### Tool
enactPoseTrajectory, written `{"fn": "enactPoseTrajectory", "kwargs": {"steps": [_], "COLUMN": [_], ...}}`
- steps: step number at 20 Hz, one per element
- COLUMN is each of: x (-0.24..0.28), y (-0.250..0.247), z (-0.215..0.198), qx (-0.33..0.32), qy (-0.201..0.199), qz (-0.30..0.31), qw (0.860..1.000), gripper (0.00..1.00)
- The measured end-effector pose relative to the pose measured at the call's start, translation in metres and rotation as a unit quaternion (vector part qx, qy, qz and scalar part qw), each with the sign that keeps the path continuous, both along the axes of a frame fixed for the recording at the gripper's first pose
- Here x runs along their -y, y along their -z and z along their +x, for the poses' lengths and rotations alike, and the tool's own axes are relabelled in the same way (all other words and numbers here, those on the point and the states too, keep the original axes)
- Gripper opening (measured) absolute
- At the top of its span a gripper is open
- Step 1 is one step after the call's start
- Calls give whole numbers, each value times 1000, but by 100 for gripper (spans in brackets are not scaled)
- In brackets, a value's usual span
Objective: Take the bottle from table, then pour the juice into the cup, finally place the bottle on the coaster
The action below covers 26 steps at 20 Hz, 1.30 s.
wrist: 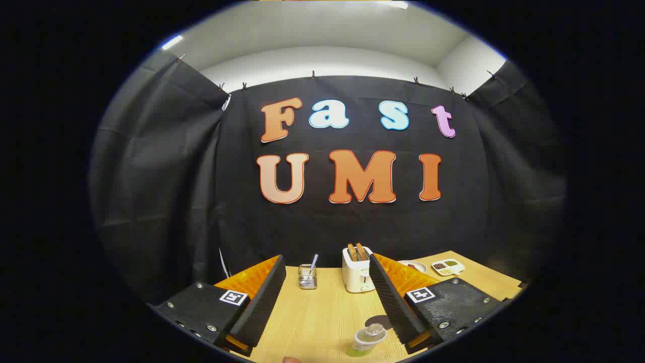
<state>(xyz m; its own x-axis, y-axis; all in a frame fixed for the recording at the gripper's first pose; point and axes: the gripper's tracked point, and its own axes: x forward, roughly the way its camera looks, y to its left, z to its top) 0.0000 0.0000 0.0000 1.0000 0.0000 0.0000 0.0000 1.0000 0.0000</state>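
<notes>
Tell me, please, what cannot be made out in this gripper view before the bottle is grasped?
- Bottle, between the open gripper's fingers, near the right one: seen from above, its lower body is cut off, so the juice level is unclear.
- Dark round shape just beyond the bottle: partly hidden by the right finger; possibly the coaster.
- Dishes beyond the right finger: contents too small.

Table (322,312) pale matt wood (grained); fingers (267,297) ribbed black rubber.

Bottle (367,341) base cut off — small dish (447,266) contents too small to tell.
</notes>
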Motion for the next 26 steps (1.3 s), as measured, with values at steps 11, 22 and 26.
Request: {"fn": "enactPoseTrajectory", "kwargs": {"steps": [11, 22, 26], "x": [-4, -14, -2], "y": [5, 4, 3], "z": [-2, -4, -2], "qx": [-4, 10, 9], "qy": [0, -22, -9], "qz": [-7, -15, -13], "qw": [1000, 1000, 1000], "gripper": [99, 99, 99]}}
